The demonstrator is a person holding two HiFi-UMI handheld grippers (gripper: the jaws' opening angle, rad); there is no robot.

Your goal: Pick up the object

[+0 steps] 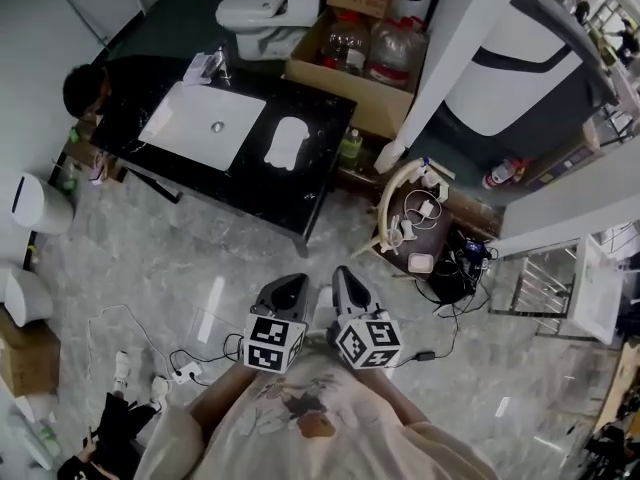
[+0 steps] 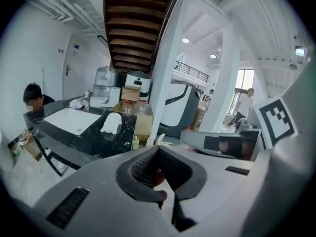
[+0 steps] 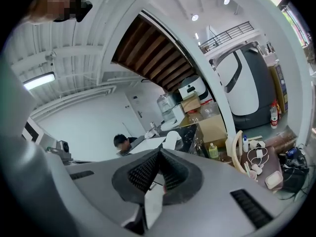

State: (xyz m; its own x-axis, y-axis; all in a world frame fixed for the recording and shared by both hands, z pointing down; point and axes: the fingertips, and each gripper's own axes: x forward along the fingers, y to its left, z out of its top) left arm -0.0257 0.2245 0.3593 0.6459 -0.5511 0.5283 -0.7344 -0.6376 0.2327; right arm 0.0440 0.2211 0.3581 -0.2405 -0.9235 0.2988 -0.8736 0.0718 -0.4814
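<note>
A white moulded object [image 1: 287, 142] lies on the black countertop [image 1: 320, 173], to the right of the white inset sink [image 1: 203, 124]. It also shows far off in the left gripper view as the white object [image 2: 111, 123] and in the right gripper view as the white object [image 3: 171, 139]. My left gripper [image 1: 291, 282] and right gripper [image 1: 342, 272] are held side by side close to the person's chest, well short of the counter. In each gripper view the jaws meet at the tip, left gripper [image 2: 158, 148] and right gripper [image 3: 159, 151], with nothing between them.
A person [image 1: 88, 88] crouches at the counter's left end. Behind the counter stand a toilet [image 1: 262, 13] and a cardboard box [image 1: 350, 78] with water bottles. A green bottle [image 1: 350, 146], a small table with chargers [image 1: 425, 230] and floor cables [image 1: 180, 363] lie around.
</note>
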